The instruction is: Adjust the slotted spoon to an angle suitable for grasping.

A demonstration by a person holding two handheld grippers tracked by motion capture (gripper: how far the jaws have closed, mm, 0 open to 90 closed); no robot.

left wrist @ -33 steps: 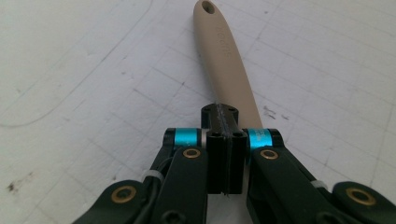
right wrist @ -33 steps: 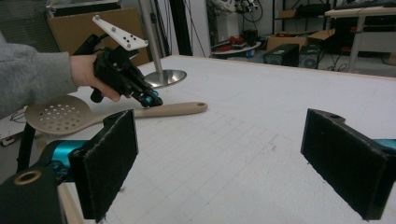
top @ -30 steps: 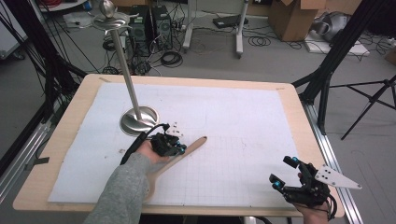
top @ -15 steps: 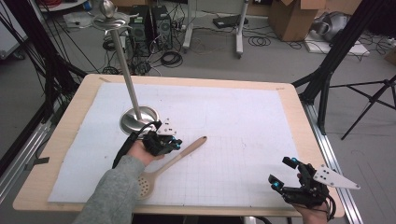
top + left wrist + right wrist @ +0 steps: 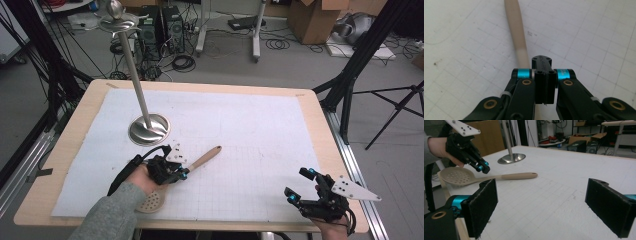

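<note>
Near edge of the worktop [image 5: 310, 102], on my side: the right claw [image 5: 303, 188] sat low at the near right corner, held in a hand, its grey three-cornered plate pointing off to the right. In the right gripper view its two black padded jaws stood wide apart with only bare white grid sheet [image 5: 250, 130] between them. Nothing held.

Near left: the left claw [image 5: 183, 171] came in on a grey sleeve [image 5: 107, 220]. I read its jaws as fully closed, pad against pad, in the left gripper view. The slotted spoon [image 5: 200, 160] was not between them there: its pale handle ran just to the left of the closed tips and on under the claw body. In the right gripper view the closed tips hung just above the spoon's neck, close to where the handle meets the bowl. I could not tell whether they touched it.

The spoon itself lay flat on the grid sheet at the near left, perforated bowl [image 5: 152, 201] toward the front edge beside the hand, handle pointing away and to the right, its end with the hanging hole toward the middle of the sheet.

Farther back on the left: a steel stand [image 5: 148, 129], round base on the sheet, thin pole rising upright, well clear of the spoon.

Beyond the worktop: floor with cables, computer cases, cardboard boxes.
</note>
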